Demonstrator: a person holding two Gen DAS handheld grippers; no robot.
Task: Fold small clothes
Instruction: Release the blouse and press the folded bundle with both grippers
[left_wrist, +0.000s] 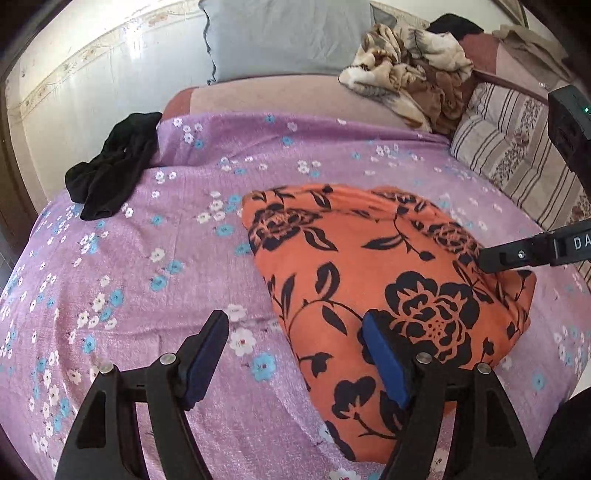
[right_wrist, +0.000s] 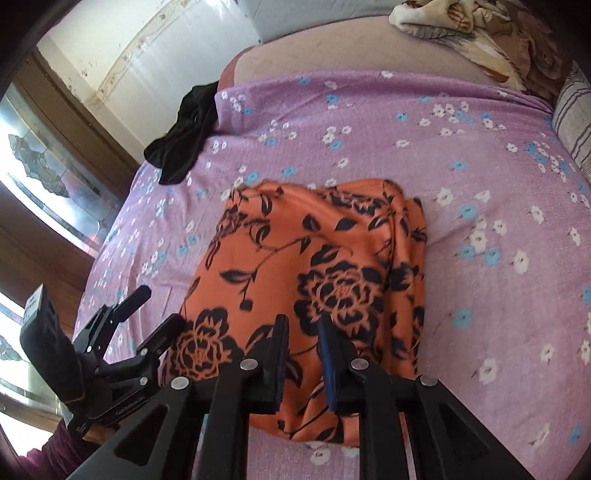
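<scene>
An orange garment with black flowers (left_wrist: 373, 280) lies folded on the purple floral bedsheet (left_wrist: 155, 280); it also shows in the right wrist view (right_wrist: 317, 280). My left gripper (left_wrist: 295, 332) is open, its right finger over the garment's near-left edge, its left finger over the sheet. My right gripper (right_wrist: 303, 328) hovers over the garment's near edge with its jaws a narrow gap apart, holding nothing. The right gripper's fingertip (left_wrist: 517, 254) shows in the left wrist view over the garment's right side. The left gripper (right_wrist: 155, 314) shows at the lower left of the right wrist view.
A black garment (left_wrist: 114, 166) lies crumpled at the sheet's far left edge. A grey-blue pillow (left_wrist: 288, 37), a brown-and-cream blanket (left_wrist: 410, 70) and a striped pillow (left_wrist: 517, 147) lie at the back and right. A window (right_wrist: 44, 177) is at left.
</scene>
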